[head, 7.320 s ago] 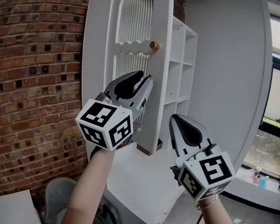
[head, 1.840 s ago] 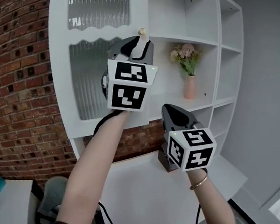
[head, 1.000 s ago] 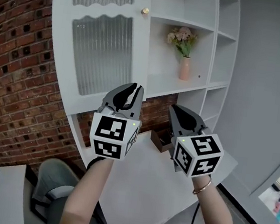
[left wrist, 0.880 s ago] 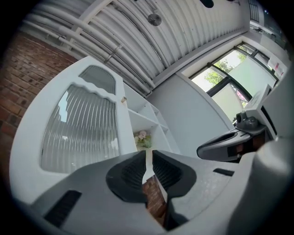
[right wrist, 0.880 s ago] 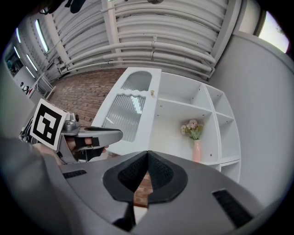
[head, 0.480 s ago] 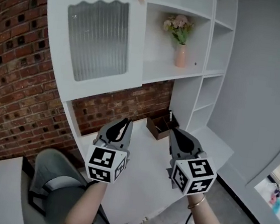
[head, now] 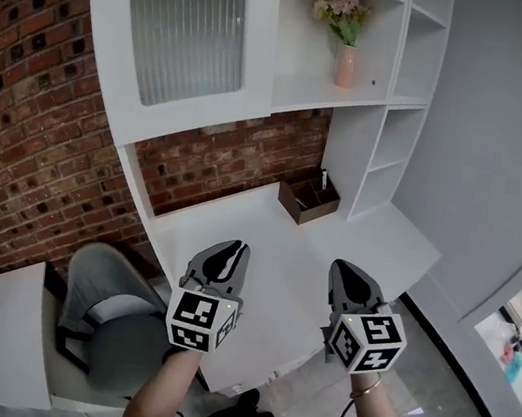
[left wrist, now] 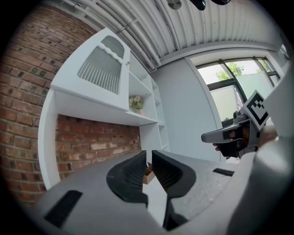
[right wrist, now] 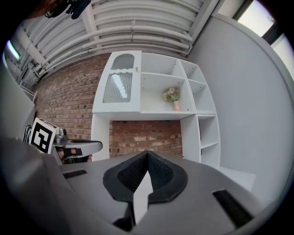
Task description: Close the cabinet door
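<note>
The white cabinet door [head: 183,37] with ribbed glass lies flat against the shelf unit [head: 355,96], also seen in the right gripper view [right wrist: 120,85] with its small knob [right wrist: 136,69]. Both grippers hang low over the front of the white desk [head: 269,223], far below the door and touching nothing. My left gripper [head: 230,248] is open by a narrow gap [left wrist: 148,155]; its jaws have just been closing with nothing between them. My right gripper [head: 349,270] is shut and empty, its tips meeting [right wrist: 147,153].
A brown box [head: 310,197] stands at the back of the desk. A pink vase with flowers [head: 345,57] sits on the open shelf. A grey chair [head: 115,322] is at the lower left, next to the brick wall [head: 35,128].
Both grippers have sunk from just below the door to low over the desk's front edge. The door stays closed; earlier the left gripper was at its knob.
</note>
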`<state>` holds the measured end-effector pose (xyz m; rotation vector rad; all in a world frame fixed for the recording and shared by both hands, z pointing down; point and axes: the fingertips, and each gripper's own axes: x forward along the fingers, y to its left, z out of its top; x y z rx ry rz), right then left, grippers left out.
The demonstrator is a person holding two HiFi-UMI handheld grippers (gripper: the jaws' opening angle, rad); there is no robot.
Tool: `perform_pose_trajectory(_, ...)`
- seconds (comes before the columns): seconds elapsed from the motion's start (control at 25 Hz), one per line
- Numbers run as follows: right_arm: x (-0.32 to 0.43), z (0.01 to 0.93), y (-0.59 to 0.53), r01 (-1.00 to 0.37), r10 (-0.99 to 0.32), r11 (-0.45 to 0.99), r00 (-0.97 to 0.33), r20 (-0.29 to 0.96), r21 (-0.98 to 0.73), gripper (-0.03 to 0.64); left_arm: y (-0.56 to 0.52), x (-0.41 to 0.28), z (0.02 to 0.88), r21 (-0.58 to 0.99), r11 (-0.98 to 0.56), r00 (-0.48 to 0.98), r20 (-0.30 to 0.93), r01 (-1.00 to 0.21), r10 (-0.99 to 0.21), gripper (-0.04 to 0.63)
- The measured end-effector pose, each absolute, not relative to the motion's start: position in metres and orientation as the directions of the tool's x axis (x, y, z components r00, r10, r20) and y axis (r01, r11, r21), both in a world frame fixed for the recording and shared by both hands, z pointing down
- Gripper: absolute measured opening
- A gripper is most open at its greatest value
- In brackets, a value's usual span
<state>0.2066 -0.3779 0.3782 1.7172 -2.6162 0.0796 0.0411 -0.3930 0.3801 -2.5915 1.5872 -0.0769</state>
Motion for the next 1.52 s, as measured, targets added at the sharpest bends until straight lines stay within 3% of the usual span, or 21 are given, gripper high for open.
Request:
perform_pose_trajectory(0.6, 0.216, 0.472, -0.316, -0.929, -0.915, 0.349, -0.367, 0.166, -0.125, 0.000, -0.340, 0.026, 0.493, -0.010, -0.432, 0.424, 0.176, -0.902, -0.888, 0.040)
perform_pose_trajectory(1.52, 0.238, 0.508, -0.291, -0.930, -0.910, 0.342, -0.363, 0.201, -0.135, 0.001, -0.319, 0.061, 0.520, 0.015, -0.469, 0.462, 0.211, -0.883, -0.862, 0.039)
